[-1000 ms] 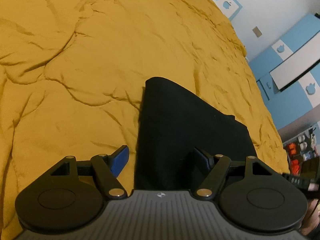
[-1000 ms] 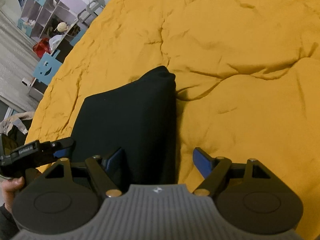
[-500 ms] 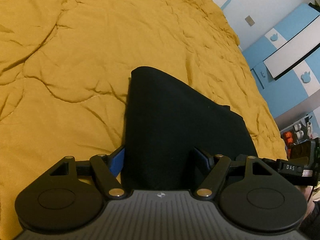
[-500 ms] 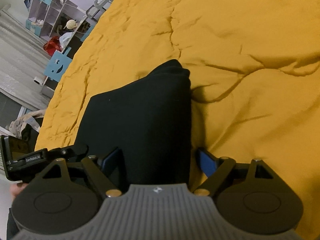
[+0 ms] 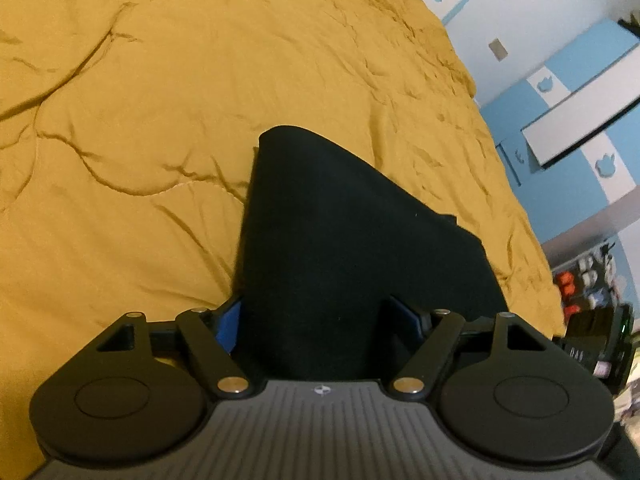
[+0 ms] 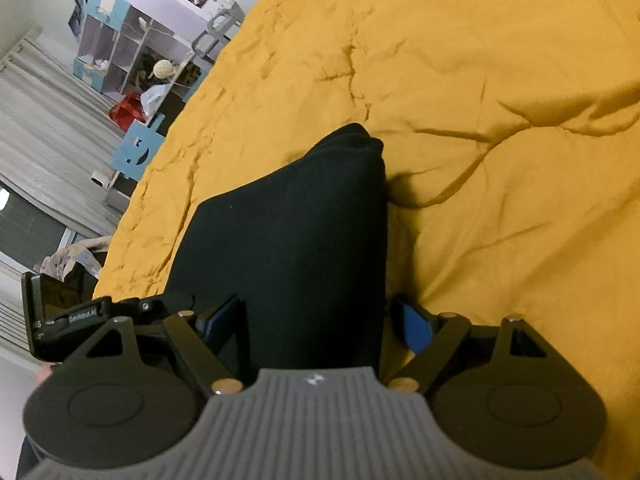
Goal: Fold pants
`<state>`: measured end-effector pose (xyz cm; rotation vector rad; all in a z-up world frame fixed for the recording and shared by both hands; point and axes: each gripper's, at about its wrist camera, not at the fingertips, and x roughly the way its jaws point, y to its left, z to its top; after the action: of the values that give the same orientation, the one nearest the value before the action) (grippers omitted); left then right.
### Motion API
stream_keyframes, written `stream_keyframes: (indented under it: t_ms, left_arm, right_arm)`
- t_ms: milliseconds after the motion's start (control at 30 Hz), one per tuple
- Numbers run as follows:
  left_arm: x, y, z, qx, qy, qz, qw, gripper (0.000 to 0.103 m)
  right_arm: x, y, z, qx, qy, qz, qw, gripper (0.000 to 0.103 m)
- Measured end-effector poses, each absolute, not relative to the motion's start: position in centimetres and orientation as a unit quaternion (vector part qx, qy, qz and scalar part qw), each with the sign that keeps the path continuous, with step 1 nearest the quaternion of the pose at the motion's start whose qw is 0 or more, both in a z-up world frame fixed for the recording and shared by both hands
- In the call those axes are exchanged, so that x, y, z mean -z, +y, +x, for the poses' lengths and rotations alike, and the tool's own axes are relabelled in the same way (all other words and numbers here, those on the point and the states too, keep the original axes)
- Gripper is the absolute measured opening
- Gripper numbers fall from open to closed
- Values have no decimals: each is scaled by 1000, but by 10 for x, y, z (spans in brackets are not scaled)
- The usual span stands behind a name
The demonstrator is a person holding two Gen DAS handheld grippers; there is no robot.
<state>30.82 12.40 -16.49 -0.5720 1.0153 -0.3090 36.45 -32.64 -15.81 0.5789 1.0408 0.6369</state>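
Lying at centre frame in both views, the pants (image 5: 340, 248) are a black folded bundle on the yellow quilt (image 5: 160, 100). Expect soft, limp, fairly light cloth that sags and drags on the quilt, so take it at the near corners, through every layer. Your left gripper (image 5: 316, 320) straddles the near edge, jaws spread (the figures say widening). Your right gripper (image 6: 320, 320) straddles its corner, jaws wide, pads not pressing. No containers hold anything here.
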Motion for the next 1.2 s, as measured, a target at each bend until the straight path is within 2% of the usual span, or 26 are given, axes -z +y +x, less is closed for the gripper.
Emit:
stream_keyframes:
  t_ms: [167,433,600,767,833,867,900,933,1033,1200]
  left_arm:
    - [166,128,309,151,475,-280,821,88]
    - [164,126,308,149,474,-275,823,88]
    - [163,123,306,157,469,-267,827,83]
    - [166,131,307,165,469,-299,815,72]
    - [170,136,308,165,471,-317,807,65]
    - [171,137,308,166,471,-323,804,63]
    - [171,138,308,168,471,-328,802,55]
    - [170,139,307,171,469,-331,801,47]
    - [162,140,303,176,452,-334,808,33]
    - [151,135,297,202,433,-339,811,28]
  right_arm:
    - [160,-322,363,-309,468,297,773,79]
    - [158,-308,368,-314,467,278,778,79]
    - [160,-314,370,-324,465,303,766,67]
    - [166,-316,376,-336,474,326,746,64]
    - [171,-321,381,-335,480,347,733,58]
    - [173,-324,382,-332,482,358,727,51]
    - [174,-327,382,-329,484,367,723,41]
    - [174,-329,381,-327,482,371,723,37]
    - [169,-329,376,-323,477,358,735,30]
    - [150,-331,368,-325,465,353,745,25]
